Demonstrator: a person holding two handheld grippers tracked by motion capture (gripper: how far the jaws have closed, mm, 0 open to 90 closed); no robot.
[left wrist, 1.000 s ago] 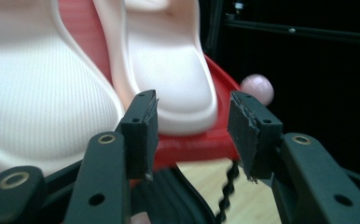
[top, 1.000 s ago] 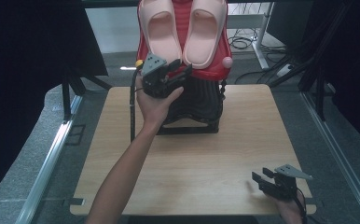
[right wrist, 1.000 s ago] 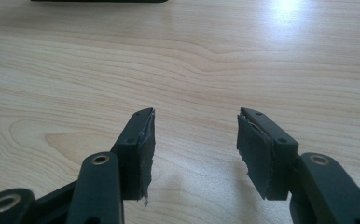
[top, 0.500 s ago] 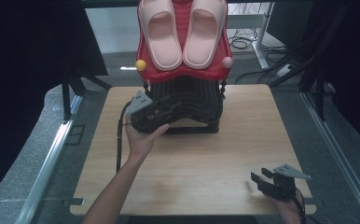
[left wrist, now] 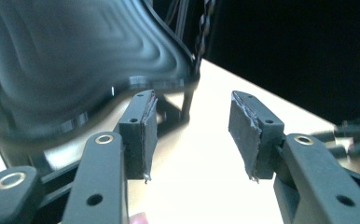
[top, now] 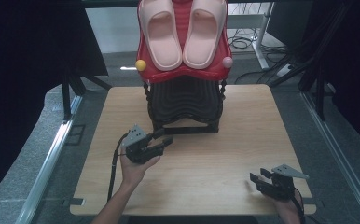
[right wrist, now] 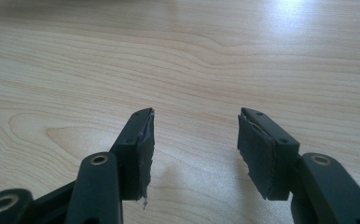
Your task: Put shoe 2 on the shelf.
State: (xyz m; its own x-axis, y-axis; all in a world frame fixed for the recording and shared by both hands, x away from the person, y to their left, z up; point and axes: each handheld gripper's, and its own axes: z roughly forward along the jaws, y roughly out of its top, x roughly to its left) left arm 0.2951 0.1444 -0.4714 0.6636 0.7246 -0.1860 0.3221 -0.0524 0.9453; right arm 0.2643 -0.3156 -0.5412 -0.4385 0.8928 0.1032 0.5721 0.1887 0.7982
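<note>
Left gripper (top: pixel 162 142) held above the wooden surface (top: pixel 215 158), just in front of the black ribbed rack (top: pixel 185 100); fingers (left wrist: pixel 143 133) spread wide, grasping nothing, touching nothing. Seen along them in the left gripper view: bare pale surface in the gap, the rack's wavy black shell close at upper left, blurred. Right gripper (top: pixel 259 179) low at the near right corner of the surface, well apart from the left one; fingers (right wrist: pixel 138 154) likewise parted wide and empty, only wood grain between them in the right gripper view (right wrist: pixel 194 154). Frayed pad edges on both pairs.

On top of the rack, a red tray (top: pixel 143 46) tilted toward the camera, carrying a pair of pink slippers (top: pixel 162 32) side by side, toes cut off by the top edge. A yellow ball (top: pixel 141 65) at the tray's left corner, a pink ball (top: pixel 227 62) at its right.

Right hand (top: pixel 287 210) mostly cut off at the bottom edge. Whether the right gripper rests on the surface or hovers just over it: cannot tell.
</note>
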